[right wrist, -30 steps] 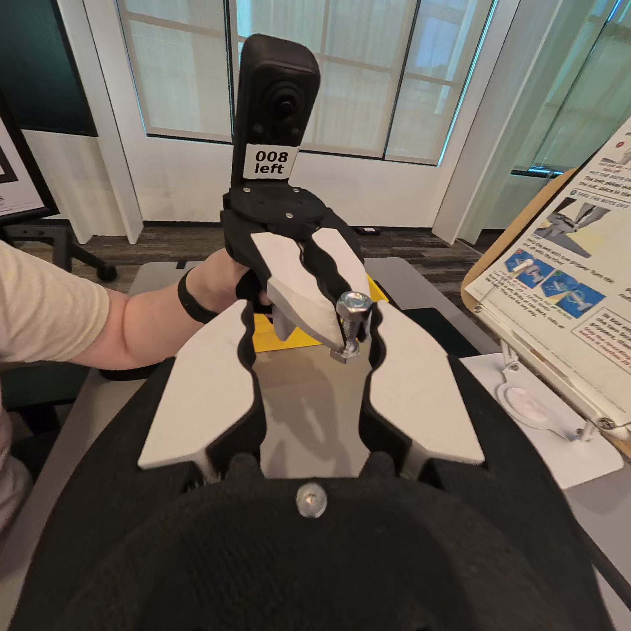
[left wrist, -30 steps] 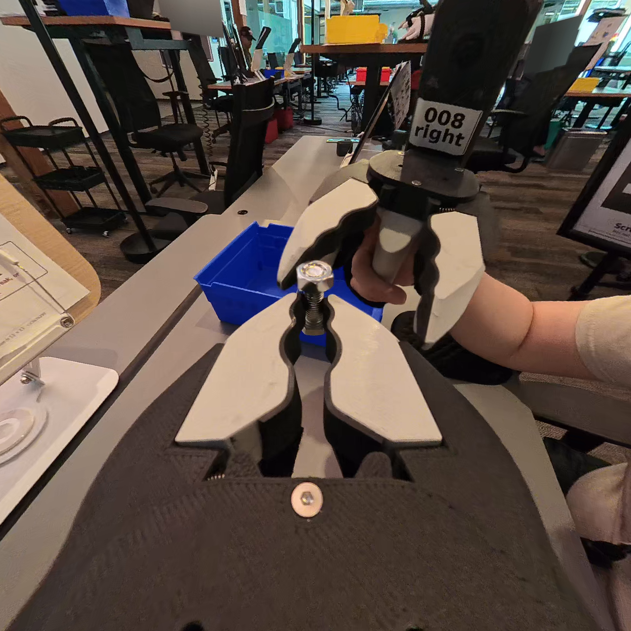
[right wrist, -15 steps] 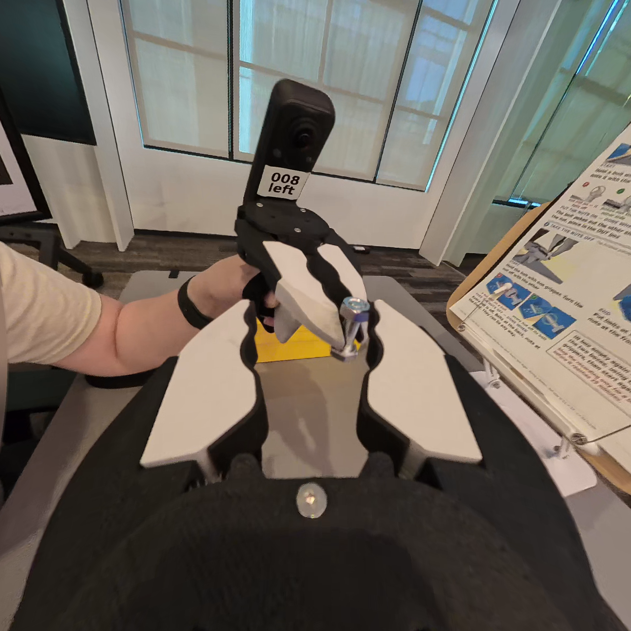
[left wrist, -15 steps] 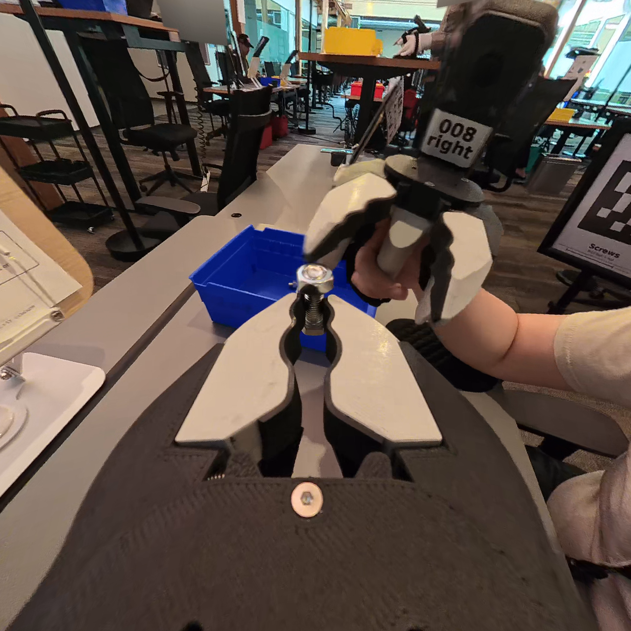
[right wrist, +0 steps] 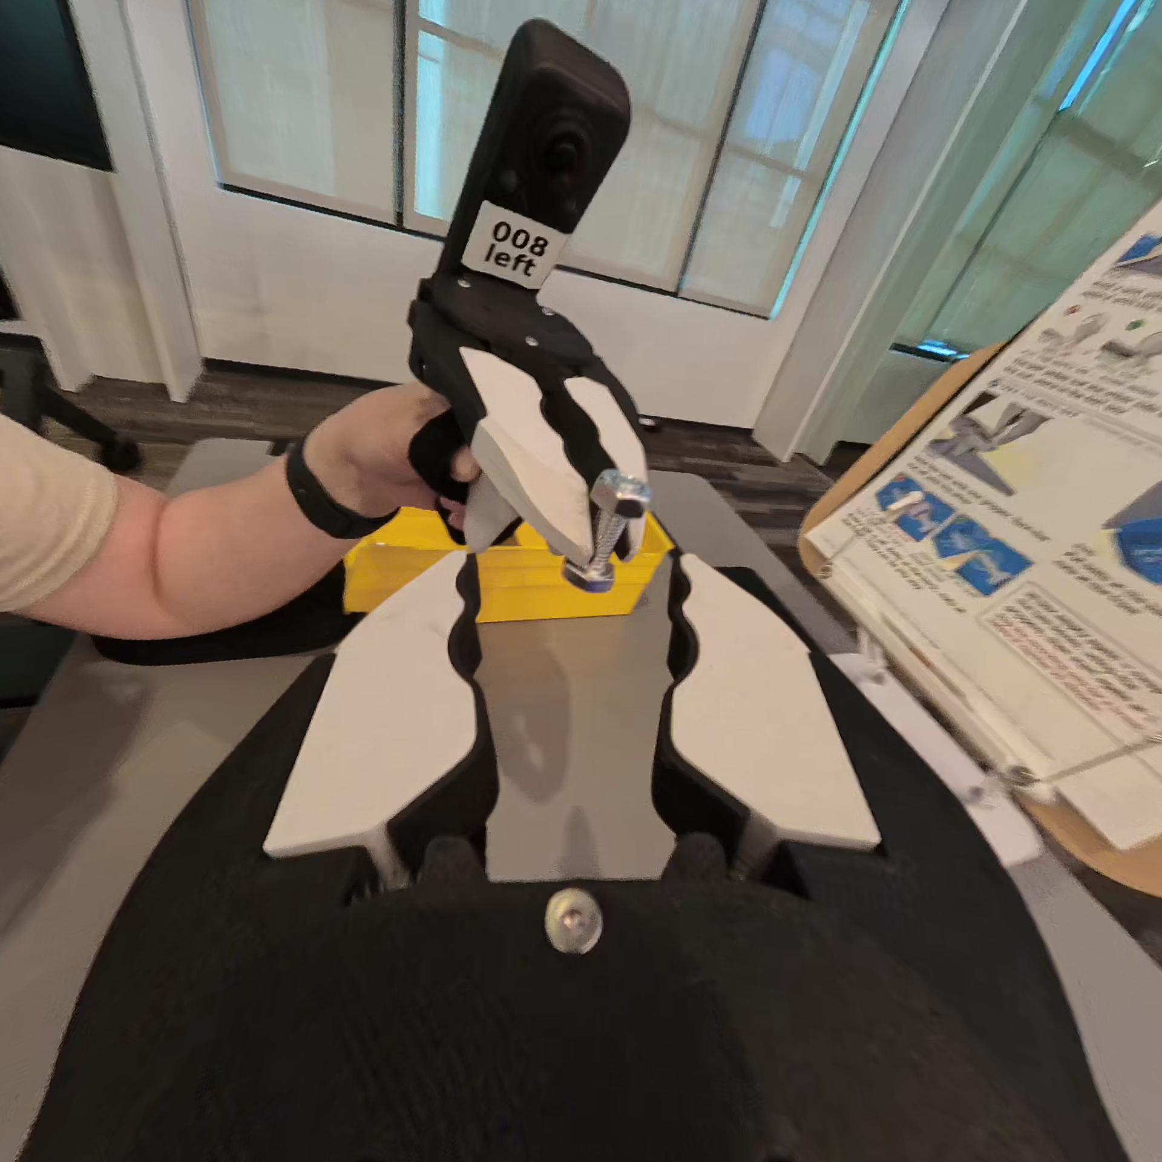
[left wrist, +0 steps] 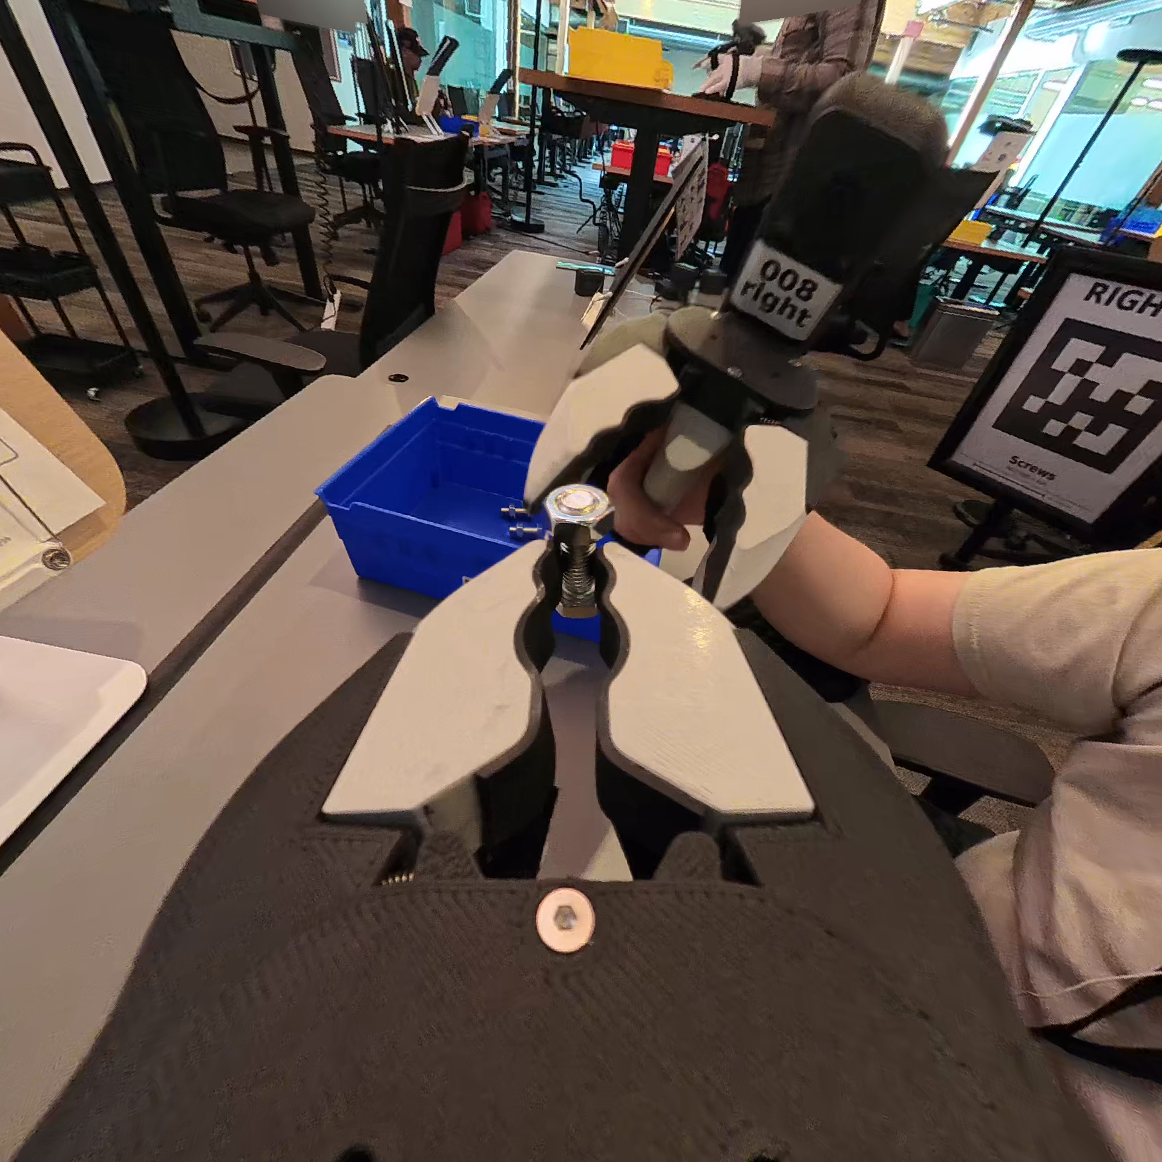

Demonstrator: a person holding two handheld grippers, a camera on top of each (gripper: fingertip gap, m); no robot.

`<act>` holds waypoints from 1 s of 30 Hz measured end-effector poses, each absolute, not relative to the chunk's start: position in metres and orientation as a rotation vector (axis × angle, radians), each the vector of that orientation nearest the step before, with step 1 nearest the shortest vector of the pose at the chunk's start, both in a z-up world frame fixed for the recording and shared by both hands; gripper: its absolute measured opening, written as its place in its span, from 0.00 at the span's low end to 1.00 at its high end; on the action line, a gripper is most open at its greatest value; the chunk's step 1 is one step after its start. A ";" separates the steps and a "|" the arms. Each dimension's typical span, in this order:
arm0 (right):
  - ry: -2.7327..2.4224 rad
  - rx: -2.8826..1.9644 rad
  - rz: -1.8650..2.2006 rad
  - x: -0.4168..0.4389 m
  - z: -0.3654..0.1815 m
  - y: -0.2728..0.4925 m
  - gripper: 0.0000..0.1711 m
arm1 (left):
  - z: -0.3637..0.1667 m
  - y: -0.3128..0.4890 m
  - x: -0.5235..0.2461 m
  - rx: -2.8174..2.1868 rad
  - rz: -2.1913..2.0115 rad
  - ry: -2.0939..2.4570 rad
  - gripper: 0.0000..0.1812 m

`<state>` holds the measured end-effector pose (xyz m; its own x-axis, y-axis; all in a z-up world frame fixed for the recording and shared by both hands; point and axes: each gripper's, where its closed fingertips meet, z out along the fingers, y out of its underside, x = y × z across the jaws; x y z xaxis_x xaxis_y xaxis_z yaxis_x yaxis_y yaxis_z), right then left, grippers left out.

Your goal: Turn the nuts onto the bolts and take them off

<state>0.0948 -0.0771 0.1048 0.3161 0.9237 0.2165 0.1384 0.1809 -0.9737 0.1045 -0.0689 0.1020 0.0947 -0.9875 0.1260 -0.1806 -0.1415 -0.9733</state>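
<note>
Shiny metal bolt [left wrist: 575,547]; glossy blue plastic bin [left wrist: 434,503]

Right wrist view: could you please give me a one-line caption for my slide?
Left gripper holds a bolt above the yellow bin; right gripper open.

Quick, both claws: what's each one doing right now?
Left claw: shut on the bolt, nut at its lower end.
Right claw: open, empty.
</note>
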 end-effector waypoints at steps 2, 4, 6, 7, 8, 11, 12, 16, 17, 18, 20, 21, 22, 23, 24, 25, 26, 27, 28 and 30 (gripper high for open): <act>-1.148 -1.268 0.858 0.090 0.100 -0.082 0.34 | 0.108 -0.070 0.103 -1.465 -1.183 1.195 0.05; -1.147 -1.283 0.900 0.087 0.095 -0.079 0.33 | 0.111 -0.073 0.101 -1.456 -1.234 1.194 0.05; -1.134 -1.303 0.918 0.088 0.093 -0.075 0.32 | 0.109 -0.073 0.100 -1.469 -1.227 1.204 0.05; -1.114 -1.291 0.923 0.090 0.097 -0.074 0.32 | 0.107 -0.073 0.100 -1.476 -1.206 1.222 0.05; -1.089 -1.267 0.932 0.094 0.103 -0.073 0.30 | 0.104 -0.075 0.100 -1.489 -1.183 1.253 0.05; -1.001 -1.215 1.014 0.104 0.120 -0.074 0.23 | 0.091 -0.078 0.105 -1.518 -1.100 1.323 0.05; -1.004 -1.214 1.059 0.104 0.121 -0.077 0.22 | 0.088 -0.078 0.107 -1.520 -1.084 1.338 0.05; -1.058 -1.283 1.099 0.097 0.109 -0.078 0.19 | 0.082 -0.084 0.115 -1.514 -1.071 1.386 0.05; -1.072 -1.288 1.090 0.096 0.106 -0.079 0.17 | 0.082 -0.085 0.115 -1.509 -1.061 1.389 0.05; -1.079 -1.290 1.094 0.096 0.105 -0.079 0.17 | 0.083 -0.086 0.116 -1.496 -1.059 1.394 0.05; -1.082 -1.300 1.125 0.096 0.106 -0.081 0.12 | 0.084 -0.088 0.115 -1.490 -1.059 1.406 0.05; -1.083 -1.303 1.123 0.097 0.107 -0.081 0.11 | 0.085 -0.089 0.116 -1.486 -1.063 1.402 0.05; -1.083 -1.292 1.112 0.098 0.109 -0.082 0.11 | 0.087 -0.089 0.116 -1.470 -1.067 1.393 0.05; -1.081 -1.282 1.100 0.098 0.111 -0.083 0.11 | 0.089 -0.090 0.117 -1.452 -1.072 1.386 0.05; -1.078 -1.278 1.093 0.098 0.113 -0.084 0.11 | 0.091 -0.091 0.117 -1.436 -1.077 1.379 0.05; -1.074 -1.278 1.090 0.099 0.115 -0.084 0.11 | 0.094 -0.092 0.117 -1.418 -1.081 1.375 0.05; -1.071 -1.281 1.080 0.100 0.116 -0.085 0.11 | 0.095 -0.092 0.117 -1.407 -1.083 1.366 0.06; -1.065 -1.284 1.059 0.102 0.117 -0.084 0.11 | 0.097 -0.090 0.115 -1.409 -1.080 1.349 0.10; -1.058 -1.285 1.034 0.104 0.119 -0.082 0.11 | 0.098 -0.087 0.113 -1.422 -1.078 1.327 0.17; -1.046 -1.280 1.011 0.110 0.123 -0.081 0.11 | 0.099 -0.083 0.111 -1.434 -1.096 1.301 0.24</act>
<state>0.1101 -0.0815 0.1229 0.2346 0.9714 0.0357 -0.0024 0.0373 -0.9993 0.1106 -0.0835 0.0993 0.0594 -0.9971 0.0467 -0.2151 -0.0585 -0.9748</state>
